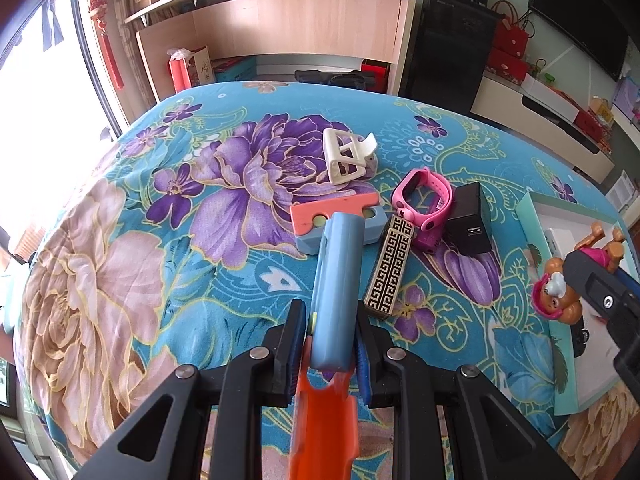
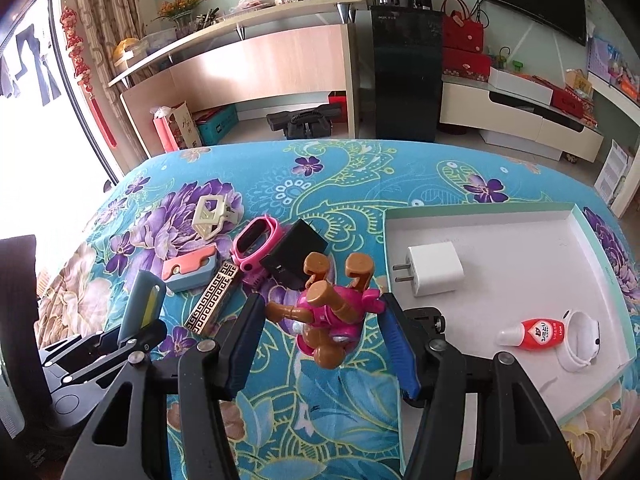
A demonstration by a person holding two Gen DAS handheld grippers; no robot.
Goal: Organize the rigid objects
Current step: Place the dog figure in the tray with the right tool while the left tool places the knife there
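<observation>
Carry step, 2 items in hand. Left tongs clamped on blue utility knife; right tongs half-spread, gripping pink toy dog. Next: release into white tray at 3 o'clock.

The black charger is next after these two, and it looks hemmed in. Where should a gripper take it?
Probably across the black charger's two broad flat faces at its far, pronged end, coming from above. It lies tilted, with the pink watch against one side, so the far end looks the freest.

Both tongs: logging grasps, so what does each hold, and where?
Left tongs: blue utility knife, near its rear end. Right tongs: upside-down toy dog, by its body.
</observation>
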